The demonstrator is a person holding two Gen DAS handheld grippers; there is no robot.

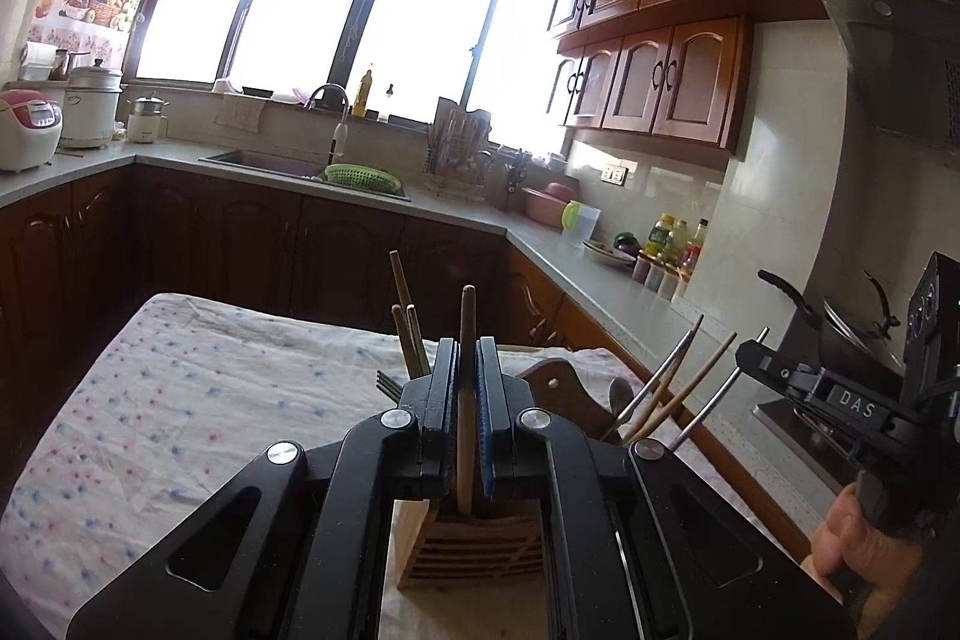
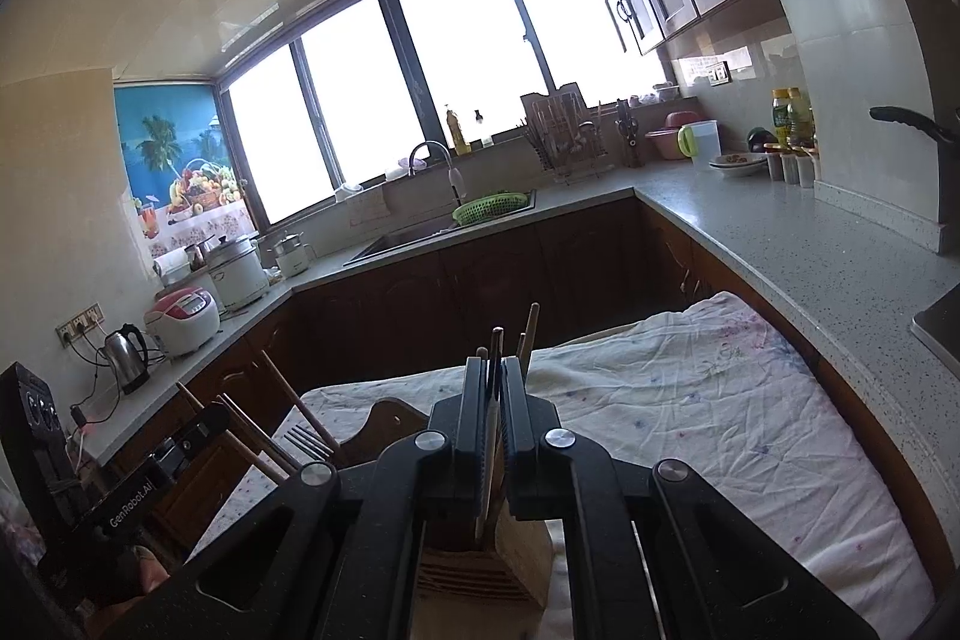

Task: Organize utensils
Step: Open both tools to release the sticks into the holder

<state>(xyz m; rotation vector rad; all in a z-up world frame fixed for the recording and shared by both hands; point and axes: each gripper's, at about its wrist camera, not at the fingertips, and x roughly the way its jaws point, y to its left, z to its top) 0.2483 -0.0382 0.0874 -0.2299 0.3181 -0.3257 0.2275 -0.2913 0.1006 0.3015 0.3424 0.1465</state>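
The left hand-held gripper (image 1: 467, 388) is clamped narrow on a wooden chopstick (image 1: 465, 340), held upright over the slatted holder (image 1: 474, 544) on the clothed tabletop (image 1: 180, 400); the right hand-held gripper (image 2: 493, 400) pinches a thin pale utensil (image 2: 489, 436), likely another chopstick, above the same holder (image 2: 486, 556); more chopsticks (image 1: 408, 340) and a fork (image 1: 389, 383) already stand just beyond. The step in hand looks like slotting sticks into the holder; next, each tip needs lowering straight into a compartment before the jaws loosen, lest a stick tip out.
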